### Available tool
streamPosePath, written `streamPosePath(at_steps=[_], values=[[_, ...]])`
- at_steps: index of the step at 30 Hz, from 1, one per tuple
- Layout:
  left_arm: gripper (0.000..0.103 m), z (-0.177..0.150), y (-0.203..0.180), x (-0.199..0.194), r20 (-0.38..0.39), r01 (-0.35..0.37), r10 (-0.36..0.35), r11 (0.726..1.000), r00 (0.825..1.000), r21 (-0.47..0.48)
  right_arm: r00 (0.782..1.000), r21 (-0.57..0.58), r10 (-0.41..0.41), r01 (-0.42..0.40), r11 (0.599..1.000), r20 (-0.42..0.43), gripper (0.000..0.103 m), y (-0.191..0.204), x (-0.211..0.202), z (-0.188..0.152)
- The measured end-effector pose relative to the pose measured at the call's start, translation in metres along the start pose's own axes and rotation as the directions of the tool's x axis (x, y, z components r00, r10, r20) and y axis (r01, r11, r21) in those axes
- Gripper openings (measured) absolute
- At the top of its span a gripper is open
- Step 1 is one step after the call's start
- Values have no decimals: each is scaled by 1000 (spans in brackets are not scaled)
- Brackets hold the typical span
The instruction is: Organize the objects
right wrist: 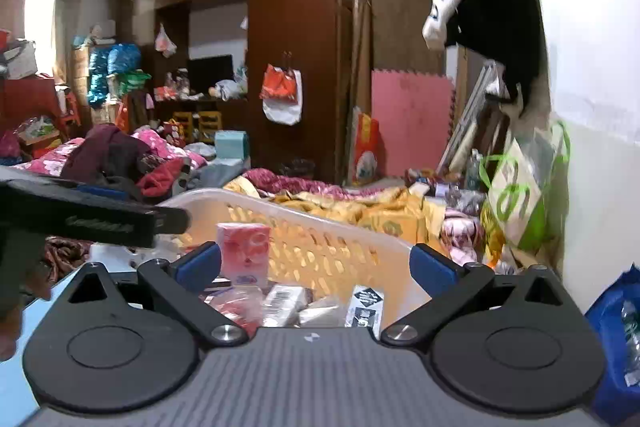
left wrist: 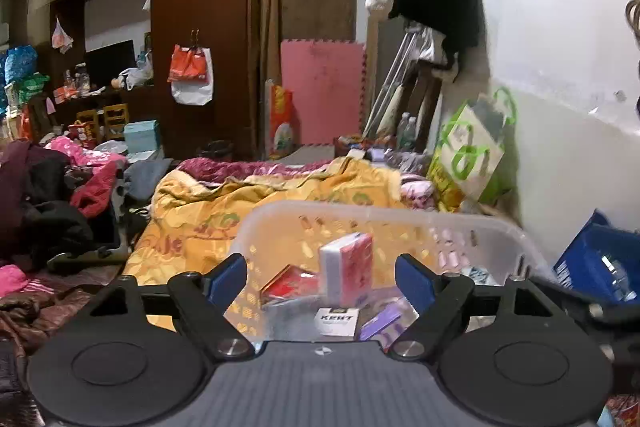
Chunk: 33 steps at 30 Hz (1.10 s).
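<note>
Left wrist view: cluttered bedroom, yellow quilt (left wrist: 208,211) under basket (left wrist: 384,217); both tongs (left wrist: 322,277) (right wrist: 316,267) agape, empty.

The pink pack (left wrist: 347,267) in the basket (left wrist: 400,217) looks smeared. The gripper body hides the basket's near side. On the right, the blue crate (left wrist: 588,259) is cut off by the picture's edge. The far shelf things (right wrist: 180,87) are too small to tell

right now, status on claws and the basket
Left claw open, empty. Right claw open, empty. Pink box upright in basket. Nothing in the way.
</note>
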<state>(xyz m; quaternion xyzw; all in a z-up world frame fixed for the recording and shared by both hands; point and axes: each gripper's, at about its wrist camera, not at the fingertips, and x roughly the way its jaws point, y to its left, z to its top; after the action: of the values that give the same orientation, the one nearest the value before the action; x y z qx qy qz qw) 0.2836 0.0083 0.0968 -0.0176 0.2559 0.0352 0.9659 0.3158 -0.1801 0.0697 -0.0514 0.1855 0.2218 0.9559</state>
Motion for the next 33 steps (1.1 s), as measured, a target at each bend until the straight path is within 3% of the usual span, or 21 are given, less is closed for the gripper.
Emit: streamPosePath(at_steps=[6,7,8,10,18,23,33], values=[[86,-15,0,-27,100,-19,15,999,995,38,998,42,56,-57,998,20,103,-9,-24,-14],[90,-17,-1,-32,111,-21,15,999,994,48,998,49,63,-64,997,24,103,-9,-30,-15],[97,-20,-3,-35,108,-13,7,998,994,60,998,51,61,-62,997,23,103,-8,-35,-17],[101,-22,-6,-37,83,26,-32,996,996,80,999,33,30,-30,999,11,103,-4,-40,-18],[101,-35,-20,-48,74,42,-52,991,996,131,999,12,-50,50,999,-3,103,5,-54,-18],[101,-41,-17,-51,65,49,-57,991,996,128,1000,36,-2,3,999,-17,103,-1,-52,-19],[101,-54,-15,-49,51,27,-34,990,998,135,1000,19,-5,5,1000,8,103,0,-56,-34]])
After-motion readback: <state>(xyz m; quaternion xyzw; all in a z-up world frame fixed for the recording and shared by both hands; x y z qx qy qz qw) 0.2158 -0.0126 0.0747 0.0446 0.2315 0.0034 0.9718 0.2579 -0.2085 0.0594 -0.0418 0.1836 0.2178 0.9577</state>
